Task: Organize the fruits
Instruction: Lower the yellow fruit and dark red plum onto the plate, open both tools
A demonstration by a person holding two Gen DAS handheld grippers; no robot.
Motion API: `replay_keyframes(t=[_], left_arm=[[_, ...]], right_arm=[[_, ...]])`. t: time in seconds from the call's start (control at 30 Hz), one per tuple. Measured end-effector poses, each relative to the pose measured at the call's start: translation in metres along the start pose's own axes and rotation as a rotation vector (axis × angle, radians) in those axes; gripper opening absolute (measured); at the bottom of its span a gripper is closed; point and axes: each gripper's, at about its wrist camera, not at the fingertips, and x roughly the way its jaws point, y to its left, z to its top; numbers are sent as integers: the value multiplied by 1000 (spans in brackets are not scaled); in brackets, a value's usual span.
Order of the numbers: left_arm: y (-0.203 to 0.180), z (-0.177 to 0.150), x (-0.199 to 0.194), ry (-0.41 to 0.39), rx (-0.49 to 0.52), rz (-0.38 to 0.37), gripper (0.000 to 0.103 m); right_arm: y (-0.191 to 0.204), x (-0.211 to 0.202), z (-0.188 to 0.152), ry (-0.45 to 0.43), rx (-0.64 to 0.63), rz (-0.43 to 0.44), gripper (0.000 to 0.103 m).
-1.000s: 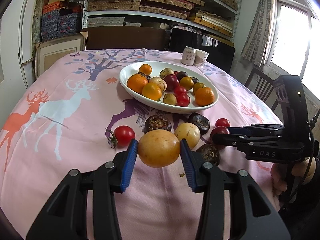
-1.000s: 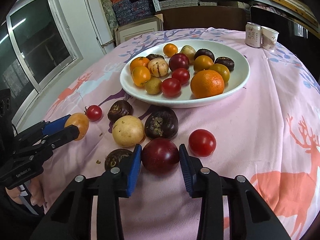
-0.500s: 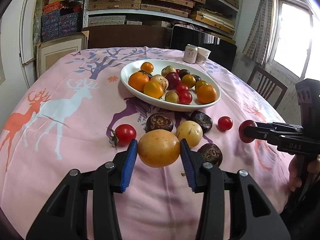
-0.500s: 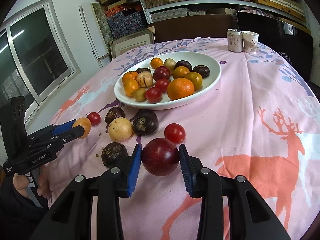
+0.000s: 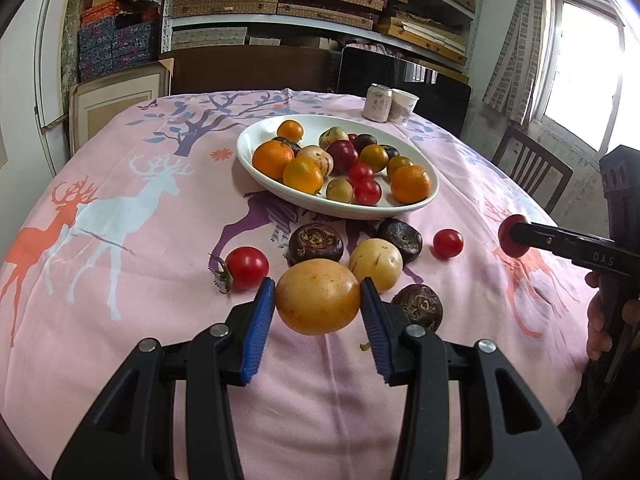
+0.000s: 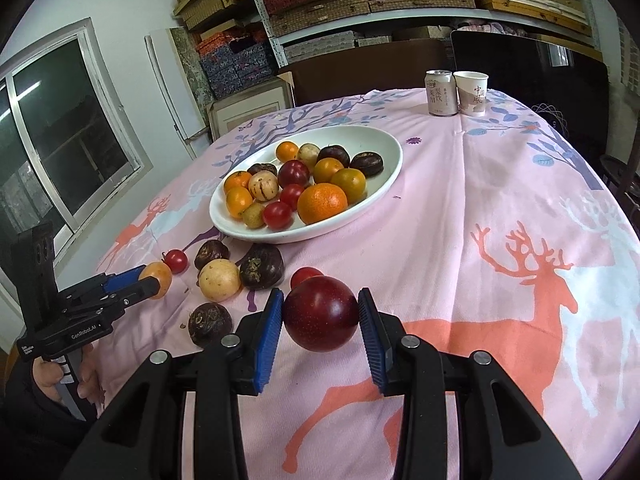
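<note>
Left wrist: left claw (image 5: 318, 306) clamps yellow fruit (image 5: 318, 297); right claw (image 6: 319, 316) clamps plum (image 6: 320, 313); loose tomato (image 5: 247, 263) beside

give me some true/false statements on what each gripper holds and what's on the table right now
1. The left gripper holds a yellow-orange fruit. True.
2. The right gripper is open and holds nothing. False: it is shut on a dark red plum.
3. The white plate is bare. False: it holds oranges, small tomatoes and dark fruits.
4. A can and a paper cup stand side by side at the table's far end. True.
5. All the fruit is on the plate. False: several pieces lie on the pink tablecloth, such as a stemmed tomato.
</note>
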Motion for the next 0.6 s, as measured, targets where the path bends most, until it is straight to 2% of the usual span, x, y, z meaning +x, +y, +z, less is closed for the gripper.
replay_keyframes(t=[0.13,0.27,0.47,0.6], left_arm=[[-3,11,-5,-16,21,-6,43],[-6,35,-8,-41,31,-14,43],[-13,89,6,-61,46,-34,43],[-17,125,33,-46,41,-54,43]], right_arm=[[-4,-5,13,-25,2,16,38],[-12,-9,33,-48,12,15,38],[-18,-6,80,-85,6,26,38],[-12,12,117,-113,5,65,39]])
